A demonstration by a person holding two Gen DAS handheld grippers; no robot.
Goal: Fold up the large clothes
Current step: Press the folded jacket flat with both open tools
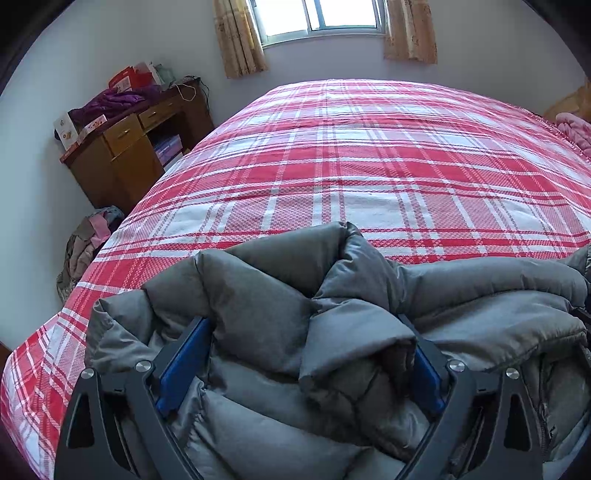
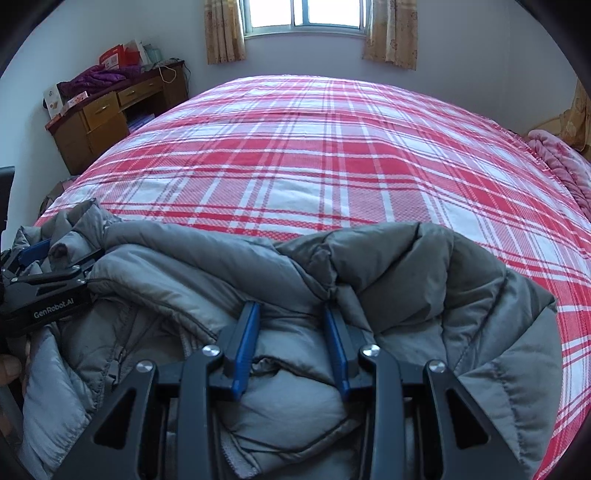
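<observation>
A grey puffer jacket [image 1: 295,295] lies bunched at the near edge of a bed with a red and white plaid cover [image 1: 369,166]. My left gripper [image 1: 303,325] has its blue-padded jaws wide apart with a thick fold of the jacket between them. In the right wrist view the jacket [image 2: 406,266] spreads across the near bed edge [image 2: 295,147]. My right gripper [image 2: 291,314] holds a fold of jacket between its narrower-set blue jaws. The left gripper [image 2: 55,251] shows at far left, clamped on the jacket's edge.
A wooden desk [image 1: 125,147] with purple clothes and boxes stands at the far left. A heap of clothes [image 1: 88,243] lies on the floor beside the bed. A pink blanket [image 2: 561,162] lies at the bed's right edge. A curtained window [image 1: 321,18] is behind.
</observation>
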